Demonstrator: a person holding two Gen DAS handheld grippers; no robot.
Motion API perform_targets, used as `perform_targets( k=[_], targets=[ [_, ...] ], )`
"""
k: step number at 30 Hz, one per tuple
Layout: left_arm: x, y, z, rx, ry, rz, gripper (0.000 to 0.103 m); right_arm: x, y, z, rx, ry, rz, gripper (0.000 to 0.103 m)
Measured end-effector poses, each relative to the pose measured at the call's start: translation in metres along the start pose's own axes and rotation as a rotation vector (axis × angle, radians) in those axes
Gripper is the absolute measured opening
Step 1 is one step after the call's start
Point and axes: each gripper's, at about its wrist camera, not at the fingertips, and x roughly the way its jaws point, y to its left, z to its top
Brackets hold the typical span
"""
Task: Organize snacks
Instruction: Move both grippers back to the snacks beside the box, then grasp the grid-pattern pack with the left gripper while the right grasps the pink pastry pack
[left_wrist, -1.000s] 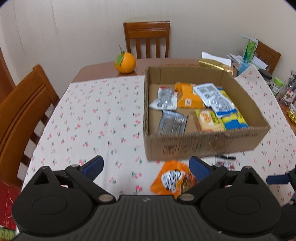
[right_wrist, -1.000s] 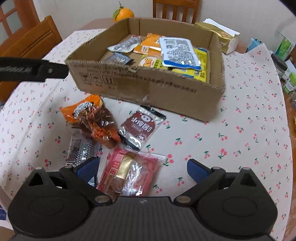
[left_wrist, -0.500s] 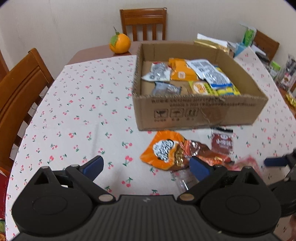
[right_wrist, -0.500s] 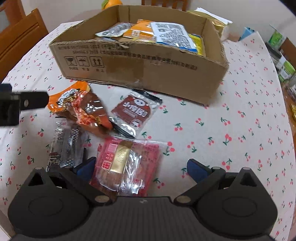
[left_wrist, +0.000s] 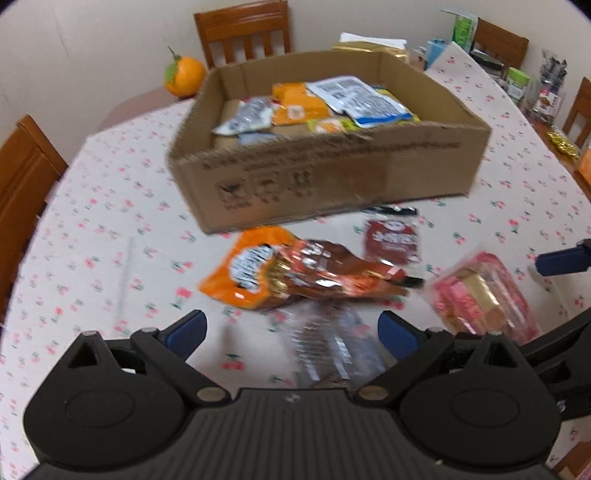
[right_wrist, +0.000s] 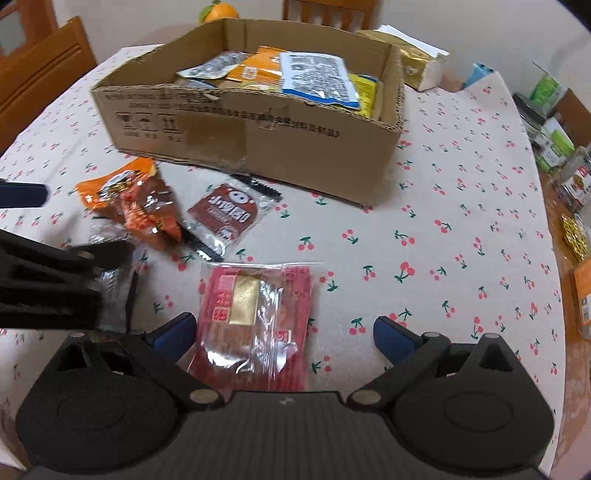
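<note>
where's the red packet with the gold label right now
The red packet lies flat on the tablecloth between the open right gripper's fingers, nearer the left one, in front of the cardboard box.

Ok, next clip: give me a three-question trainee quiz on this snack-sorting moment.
1. True or false: the right claw is shut on the red packet.
2. Which loose snack lies nearest the cardboard box? A. red packet B. dark red pouch C. clear silver-striped packet
3. Fill in: the round fruit behind the box is an ____.

Key: 1. False; both the right claw and the left claw are open, and the red packet lies on the cherry-print tablecloth between the right fingers. 2. B. 3. orange.
</note>
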Motion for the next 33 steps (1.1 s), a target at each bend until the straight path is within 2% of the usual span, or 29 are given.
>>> perform_targets(
  k=[4,10,13,18,25,33],
  targets=[
    [0.008,-0.001,-0.006,-0.028,0.035,0.011,0.099,0.002,0.0,-0.003,-0.032,0.009,0.005,0.103],
    [0.003,0.017,-0.02,-0.053,0.054,0.044,0.099,0.004,0.001,-0.003,-0.061,0.017,0.028,0.103],
    [0.002,0.028,-0.024,-0.077,0.064,0.038,0.102,0.006,0.001,-0.002,-0.069,0.021,0.043,0.103],
    [0.007,0.035,-0.024,-0.128,0.076,-0.018,0.103,0.012,-0.004,-0.003,-0.051,0.022,0.072,0.103],
    [0.009,0.019,-0.019,-0.028,0.083,-0.078,0.102,0.012,-0.007,-0.005,-0.095,0.008,0.097,0.103],
    [0.006,0.014,-0.016,0.059,0.067,-0.133,0.092,0.01,-0.008,-0.011,-0.106,-0.034,0.105,0.103]
  ],
)
